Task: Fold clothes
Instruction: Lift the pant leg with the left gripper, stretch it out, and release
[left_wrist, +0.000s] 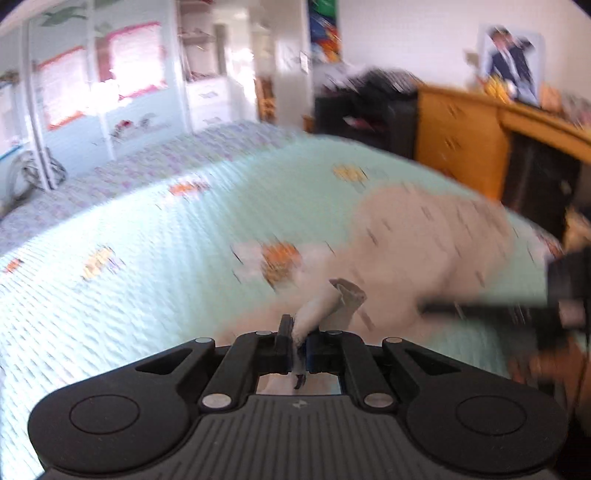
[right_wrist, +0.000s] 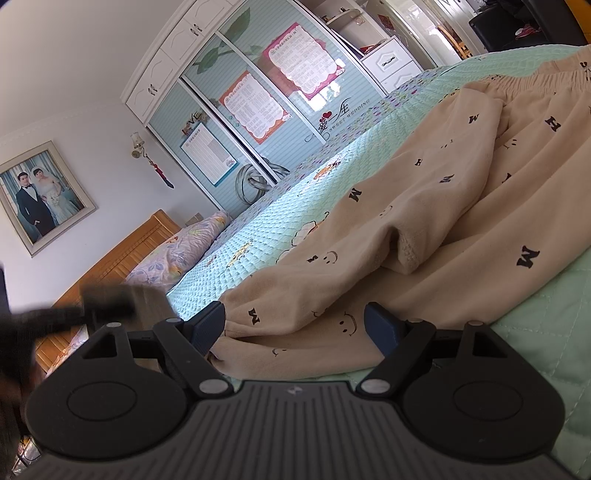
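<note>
A: Firstly, left wrist view. Item one?

B: Left gripper (left_wrist: 297, 338), fingers pressed together on a pinch of the beige trousers (left_wrist: 424, 240). A twist of cloth stands up between them. The rest of the garment lies ahead and to the right on the mint quilt (left_wrist: 129, 258). View is smeared; fine detail cannot be told.

A: Surroundings?

B: Wooden cabinet (left_wrist: 461, 136) beyond the bed at right, wardrobe (left_wrist: 110, 85) at left. A dark blurred shape at the right edge, probably the other tool; uncertain.

A: Right wrist view.

B: Right gripper (right_wrist: 295, 326), fingers apart, straddling the near trouser hem. Left pad touches or nearly touches the fabric; right pad sits beside it. Nothing clamped.

A: Lie of the garment?

B: Long axis runs away from this gripper, up and right to the gathered waistband (right_wrist: 535, 79). One leg overlaps the other midway.

A: Nearer hand for the hem?

B: The right, in my judgement; closing would take it.

A: Obstructions?

B: None on the cloth. Pillow (right_wrist: 177, 254), headboard (right_wrist: 110, 258) and framed photograph (right_wrist: 40, 195) stand well apart, leftward.
</note>
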